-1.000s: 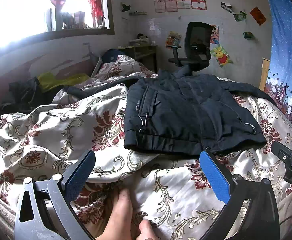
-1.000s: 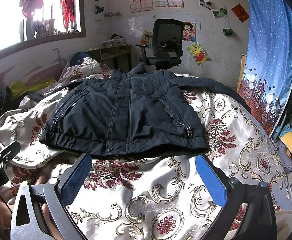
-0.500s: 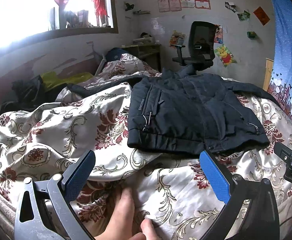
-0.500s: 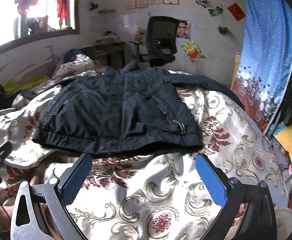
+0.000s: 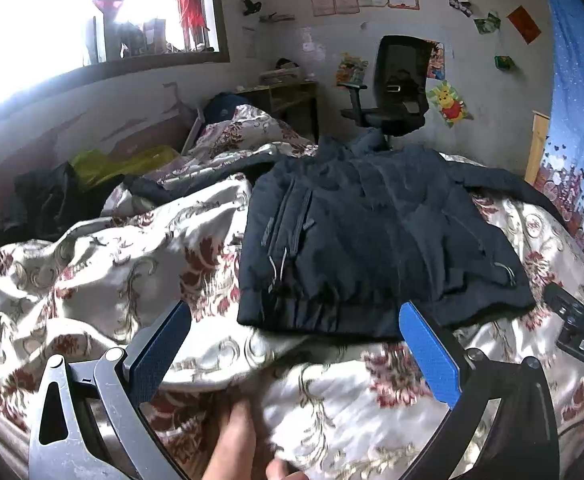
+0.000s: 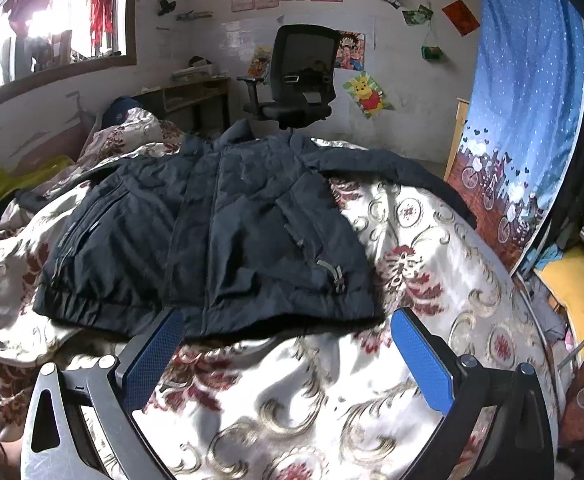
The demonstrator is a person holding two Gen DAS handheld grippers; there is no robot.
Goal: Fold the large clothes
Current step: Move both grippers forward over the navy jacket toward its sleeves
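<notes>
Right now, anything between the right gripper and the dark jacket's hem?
Only bare floral satin bedspread. In the right wrist view, the open right gripper sits just short of the dark navy padded jacket, nothing else in that stretch.

One dark jacket (image 6: 227,232) lies ahead of the fingers, on one floral bedspread (image 6: 432,264). Two grippers are in view: the left gripper (image 5: 292,348) and the right gripper (image 6: 287,352), each with two blue-padded fingers spread apart. Beyond the jacket stands one office chair (image 6: 300,80). One window (image 5: 91,20) sits up-left of the fingers, one blue curtain (image 6: 532,92) to their right.
</notes>
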